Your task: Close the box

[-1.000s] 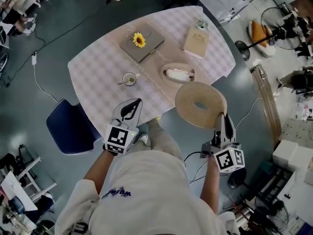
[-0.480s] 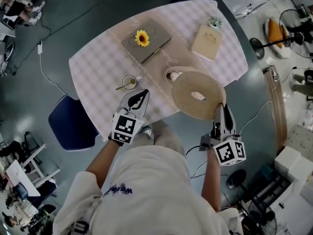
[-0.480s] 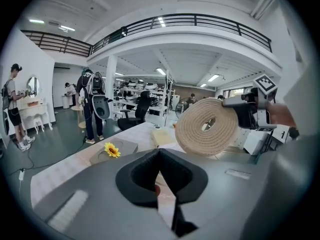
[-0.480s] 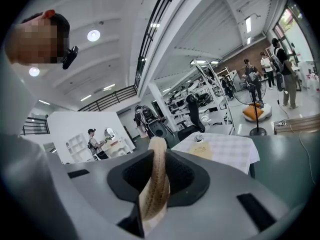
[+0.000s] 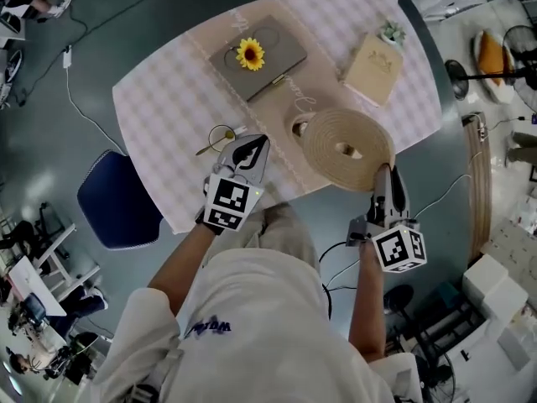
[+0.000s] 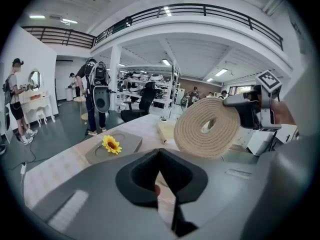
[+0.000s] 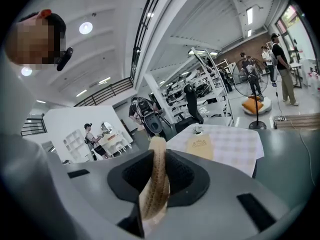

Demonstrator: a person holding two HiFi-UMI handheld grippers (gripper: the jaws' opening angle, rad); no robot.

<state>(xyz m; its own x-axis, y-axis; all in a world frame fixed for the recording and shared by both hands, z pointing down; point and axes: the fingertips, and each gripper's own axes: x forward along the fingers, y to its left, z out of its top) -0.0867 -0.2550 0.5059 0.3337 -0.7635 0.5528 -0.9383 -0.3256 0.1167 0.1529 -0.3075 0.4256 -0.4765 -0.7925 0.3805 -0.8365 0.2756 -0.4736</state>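
Right hand-held gripper (image 5: 388,177) — jaws partly apart, clamped on near rim of woven lid (image 5: 348,148); rim shows edge-on between pads. Lid tilted over woven box (image 5: 299,129), right of centre on table (image 5: 168,116). Only box's left rim shows; contents hidden, lid-to-box contact unclear. Left hand-held gripper (image 5: 248,149) — jaws together, empty, above table's near edge.

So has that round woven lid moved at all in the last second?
Yes. The right gripper has carried the lid from beside the oval box to over it. Only the box's left rim shows now.
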